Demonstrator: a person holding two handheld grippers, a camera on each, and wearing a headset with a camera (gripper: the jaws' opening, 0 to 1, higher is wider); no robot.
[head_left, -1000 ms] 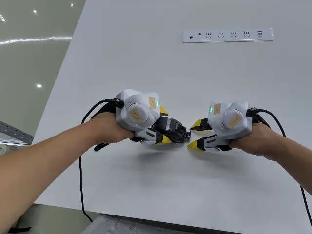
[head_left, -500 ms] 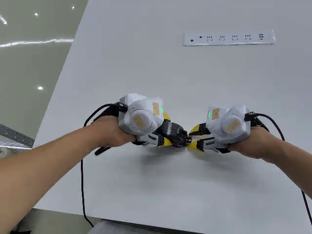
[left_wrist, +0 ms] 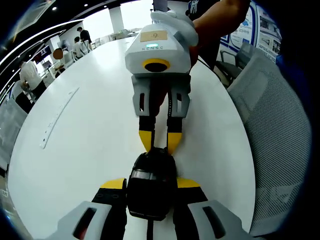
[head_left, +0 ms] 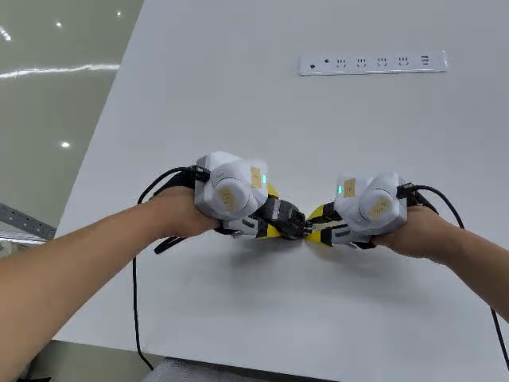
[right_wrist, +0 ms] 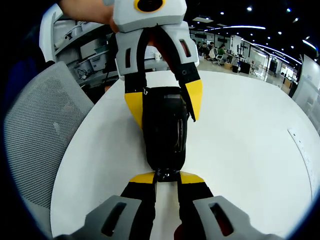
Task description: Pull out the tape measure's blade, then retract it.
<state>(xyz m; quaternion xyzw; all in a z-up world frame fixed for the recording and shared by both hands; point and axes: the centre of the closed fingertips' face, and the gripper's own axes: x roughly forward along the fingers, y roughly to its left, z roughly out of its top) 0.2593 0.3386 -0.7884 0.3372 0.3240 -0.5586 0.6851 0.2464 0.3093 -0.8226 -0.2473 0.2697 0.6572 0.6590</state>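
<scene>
Desk (head_left: 238, 95): both claws meet near your edge. Your left claw (left_wrist: 150, 183) is clenched round the tape measure (right_wrist: 165, 125). Your right claw (head_left: 316, 225) looks pinched on the blade tab (right_wrist: 167, 174). No blade drawn yet, so the pull and the retract both remain. The right gripper view resolves the tab; in the head view it is too small to tell.

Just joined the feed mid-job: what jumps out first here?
Two grippers meet tip to tip over the near middle of the white table: the left gripper clamps a black tape measure, and the right gripper pinches its front end, no blade drawn out yet. A white power strip lies at the table's far side.
</scene>
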